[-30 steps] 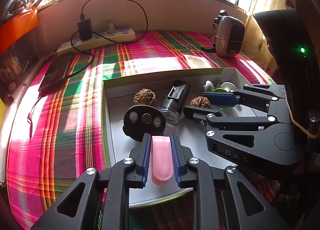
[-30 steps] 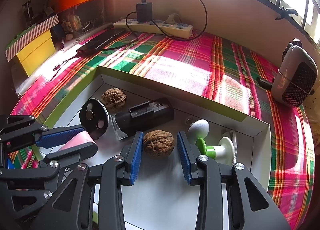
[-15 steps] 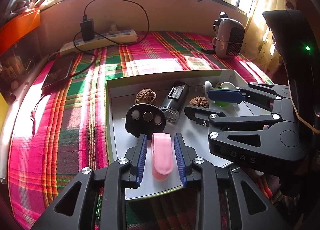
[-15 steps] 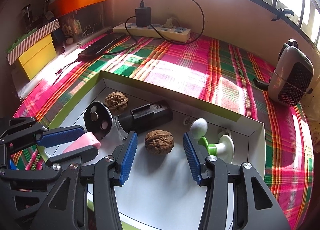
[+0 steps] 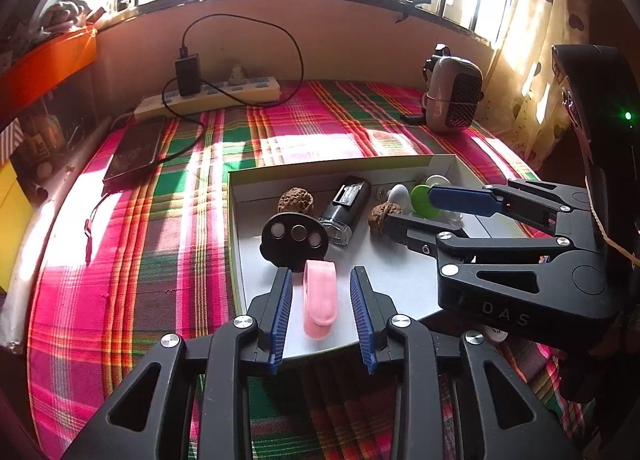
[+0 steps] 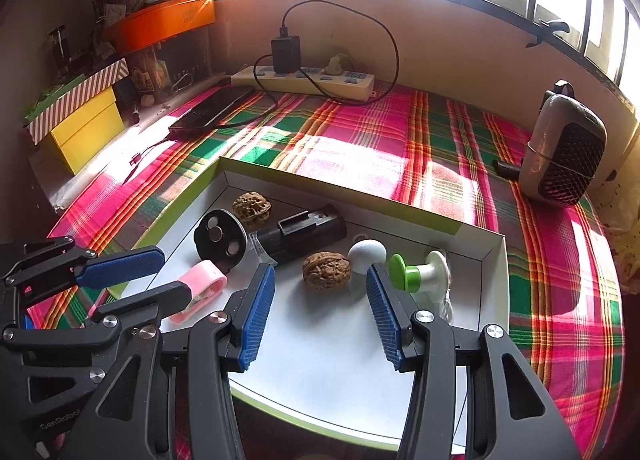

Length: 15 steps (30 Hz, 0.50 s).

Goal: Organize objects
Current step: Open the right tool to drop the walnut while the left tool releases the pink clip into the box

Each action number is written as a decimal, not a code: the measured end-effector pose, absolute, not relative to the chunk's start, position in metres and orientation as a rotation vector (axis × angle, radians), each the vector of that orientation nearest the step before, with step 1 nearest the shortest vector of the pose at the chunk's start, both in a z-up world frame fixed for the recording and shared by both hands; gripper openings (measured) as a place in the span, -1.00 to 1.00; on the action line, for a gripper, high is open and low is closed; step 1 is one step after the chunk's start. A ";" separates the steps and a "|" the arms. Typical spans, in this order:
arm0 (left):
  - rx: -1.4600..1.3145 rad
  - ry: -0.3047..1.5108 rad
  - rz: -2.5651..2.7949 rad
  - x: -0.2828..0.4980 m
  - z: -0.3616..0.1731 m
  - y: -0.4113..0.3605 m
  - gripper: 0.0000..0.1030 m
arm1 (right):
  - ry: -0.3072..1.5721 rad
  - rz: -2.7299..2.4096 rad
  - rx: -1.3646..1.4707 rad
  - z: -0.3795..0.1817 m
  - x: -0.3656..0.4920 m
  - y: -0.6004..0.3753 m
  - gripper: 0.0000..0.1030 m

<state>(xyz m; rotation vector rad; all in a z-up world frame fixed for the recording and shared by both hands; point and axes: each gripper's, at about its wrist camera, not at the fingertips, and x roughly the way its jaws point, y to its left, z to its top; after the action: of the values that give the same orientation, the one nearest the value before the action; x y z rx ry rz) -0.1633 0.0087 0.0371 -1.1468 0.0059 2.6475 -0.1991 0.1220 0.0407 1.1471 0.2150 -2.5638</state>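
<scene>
A white tray (image 5: 237, 244) (image 6: 328, 344) with a green rim holds two walnuts, a black cylinder (image 5: 347, 208) (image 6: 304, 231), a black disc (image 5: 294, 238) (image 6: 220, 239), a white knob (image 6: 366, 254) and a green-and-white spool (image 6: 416, 272). A pink clip (image 5: 320, 302) (image 6: 198, 290) lies flat on the tray floor between the pads of my left gripper (image 5: 322, 274) (image 6: 172, 274). Its jaws are opening and do not touch the clip. My right gripper (image 6: 320, 272) (image 5: 414, 207) is open, with the near walnut (image 6: 326, 271) (image 5: 382, 213) resting on the tray between its fingertips, untouched.
The tray sits on a plaid cloth (image 5: 160, 227). Behind it are a power strip (image 6: 304, 77) with a charger and cable, a dark phone (image 6: 212, 107) and a small heater (image 6: 566, 157) at the right. Orange and yellow boxes (image 6: 86, 125) stand at the far left.
The left jaws, shut on the pink clip before, have spread and let it lie on the tray. The right jaws widened around the walnut. Both grippers drew back and up a little.
</scene>
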 end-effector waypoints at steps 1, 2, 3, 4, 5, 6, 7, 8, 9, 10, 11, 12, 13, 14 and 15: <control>-1.144 0.007 2.653 -0.161 0.038 0.008 -0.46 | 0.212 -2.568 1.142 0.042 -0.197 0.123 -0.05; -1.140 0.007 2.655 -0.159 0.039 0.008 -0.46 | 0.210 -2.571 1.138 0.044 -0.194 0.123 -0.05; -1.138 0.007 2.657 -0.157 0.040 0.008 -0.46 | 0.208 -2.575 1.133 0.046 -0.192 0.124 -0.05; -1.133 0.006 2.661 -0.154 0.042 0.008 -0.45 | 0.206 -2.580 1.125 0.048 -0.189 0.124 -0.05; -1.129 0.005 2.662 -0.151 0.043 0.008 -0.45 | 0.204 -2.583 1.120 0.049 -0.186 0.125 -0.05; -1.127 0.006 2.664 -0.148 0.044 0.008 -0.45 | 0.204 -2.586 1.117 0.051 -0.183 0.125 -0.05; -1.122 0.010 2.673 -0.145 0.046 0.008 -0.45 | 0.201 -2.590 1.113 0.052 -0.180 0.125 -0.05; -1.113 0.018 2.680 -0.142 0.047 0.008 -0.45 | 0.198 -2.593 1.107 0.053 -0.177 0.125 -0.05; -1.106 0.028 2.686 -0.139 0.049 0.009 -0.45 | 0.198 -2.596 1.102 0.054 -0.174 0.125 -0.05; -1.100 0.031 2.690 -0.136 0.051 0.009 -0.45 | 0.195 -2.602 1.096 0.056 -0.170 0.126 -0.05; -1.093 0.026 2.688 -0.133 0.052 0.009 -0.45 | 0.189 -2.606 1.091 0.057 -0.167 0.126 -0.05; -1.091 0.022 2.688 -0.130 0.054 0.009 -0.45 | 0.185 -2.609 1.084 0.059 -0.163 0.127 -0.05; -1.086 0.021 2.693 -0.127 0.055 0.009 -0.45 | 0.185 -2.615 1.077 0.060 -0.158 0.128 -0.05; -1.079 0.022 2.695 -0.123 0.056 0.010 -0.45 | 0.187 -2.625 1.072 0.061 -0.154 0.128 -0.05; -1.075 0.021 2.693 -0.120 0.057 0.010 -0.45 | 0.188 -2.631 1.065 0.063 -0.150 0.129 -0.05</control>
<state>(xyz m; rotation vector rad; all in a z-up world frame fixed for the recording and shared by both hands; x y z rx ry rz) -0.1204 0.0104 0.0565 -1.0752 0.0215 2.6928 -0.1496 0.1294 0.0632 1.0648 0.1875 -2.6311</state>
